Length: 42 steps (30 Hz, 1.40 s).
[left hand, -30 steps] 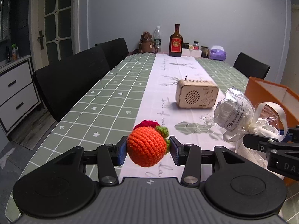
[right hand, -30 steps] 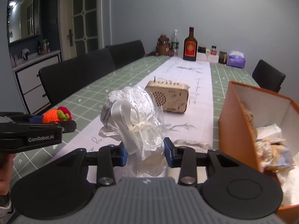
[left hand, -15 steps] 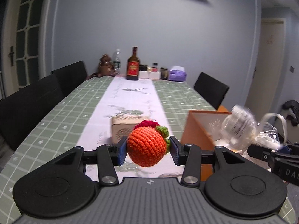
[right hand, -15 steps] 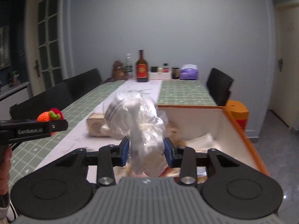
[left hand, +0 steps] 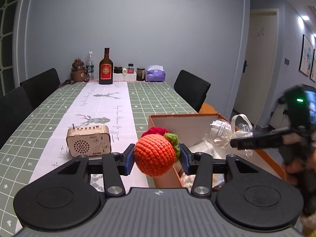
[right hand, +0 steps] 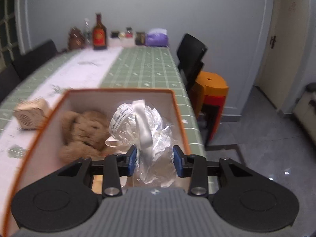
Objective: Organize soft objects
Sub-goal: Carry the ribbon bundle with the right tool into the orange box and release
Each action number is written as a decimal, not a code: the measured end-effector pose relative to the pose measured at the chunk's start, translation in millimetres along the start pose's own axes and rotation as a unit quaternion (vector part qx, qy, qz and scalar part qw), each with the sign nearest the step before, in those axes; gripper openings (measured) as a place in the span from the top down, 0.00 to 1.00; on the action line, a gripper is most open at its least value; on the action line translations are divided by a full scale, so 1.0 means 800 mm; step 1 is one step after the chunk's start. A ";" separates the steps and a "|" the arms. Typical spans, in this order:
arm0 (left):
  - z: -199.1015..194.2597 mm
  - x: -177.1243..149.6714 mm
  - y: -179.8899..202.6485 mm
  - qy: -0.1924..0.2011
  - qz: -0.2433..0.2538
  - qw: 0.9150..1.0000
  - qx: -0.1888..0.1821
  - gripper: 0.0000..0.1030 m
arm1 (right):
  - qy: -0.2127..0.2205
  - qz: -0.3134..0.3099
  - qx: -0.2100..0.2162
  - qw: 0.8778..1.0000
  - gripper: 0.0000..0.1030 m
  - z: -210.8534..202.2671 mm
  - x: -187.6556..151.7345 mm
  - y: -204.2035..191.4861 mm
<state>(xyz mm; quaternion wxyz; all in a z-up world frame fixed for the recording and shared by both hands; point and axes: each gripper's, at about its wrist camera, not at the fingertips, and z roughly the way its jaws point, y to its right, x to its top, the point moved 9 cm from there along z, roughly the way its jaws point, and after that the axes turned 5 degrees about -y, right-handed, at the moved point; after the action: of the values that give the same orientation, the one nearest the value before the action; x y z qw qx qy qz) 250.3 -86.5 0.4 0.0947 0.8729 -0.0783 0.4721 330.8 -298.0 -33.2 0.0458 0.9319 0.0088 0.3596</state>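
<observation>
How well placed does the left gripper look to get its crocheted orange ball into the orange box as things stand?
Probably yes, but not cleanly yet. The left gripper, shut on the crocheted orange ball, sits at the near left rim of the open orange box. The right gripper holds a cellophane-wrapped bundle above the box, crowding the opening.

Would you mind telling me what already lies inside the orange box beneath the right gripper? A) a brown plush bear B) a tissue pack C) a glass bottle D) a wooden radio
A: a brown plush bear lies inside the orange box, beside the wrapped bundle held by the right gripper.
</observation>
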 end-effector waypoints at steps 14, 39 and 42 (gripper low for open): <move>0.052 0.007 -0.016 -0.033 0.001 0.999 0.025 0.49 | -0.058 -0.065 -0.008 0.996 0.21 0.043 0.001 -0.033; 0.091 -0.003 -0.048 -0.079 -0.032 0.996 0.036 0.49 | -0.103 -0.204 -0.022 0.973 0.90 0.082 0.004 -0.039; 0.091 0.001 -0.050 -0.078 -0.034 0.996 0.039 0.49 | -0.117 -0.216 -0.028 0.969 0.90 0.090 -0.005 -0.044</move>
<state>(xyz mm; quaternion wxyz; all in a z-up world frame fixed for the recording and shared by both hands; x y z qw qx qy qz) 319.0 -65.0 -41.5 0.0704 0.9124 -0.0377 0.4013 376.4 -268.4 -92.2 0.1493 0.9420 0.1940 0.2295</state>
